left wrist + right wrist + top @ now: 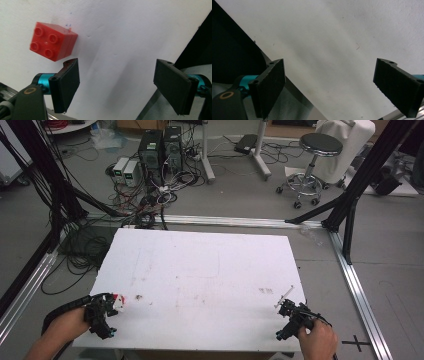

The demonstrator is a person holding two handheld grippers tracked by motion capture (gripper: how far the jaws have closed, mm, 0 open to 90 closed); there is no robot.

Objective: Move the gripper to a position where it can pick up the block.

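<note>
On the white rectangular desk (200, 270), the landmark is a small red plastic building brick with four round studs (53, 41). It lies near the desk's front left corner, showing in the high view as a small red-and-white spot (118, 300).

The left tool (102, 312), held in a hand (67, 325) at the desk's front left corner, sits just beside the brick on its near side. In the left gripper view its two black jaws stand wide apart and hold nothing; the brick lies just beyond the tip of one jaw, outside the gap, apart from it. Small blue pen marks dot the desk surface next to the brick; they are too small to read.

Far to the right of the brick, at the desk's front right corner, the right tool (290, 312) rests in the other hand (317, 342). Its jaws are also spread wide and empty, over bare white desk.

No brand or label is readable on the brick or either tool.
</note>
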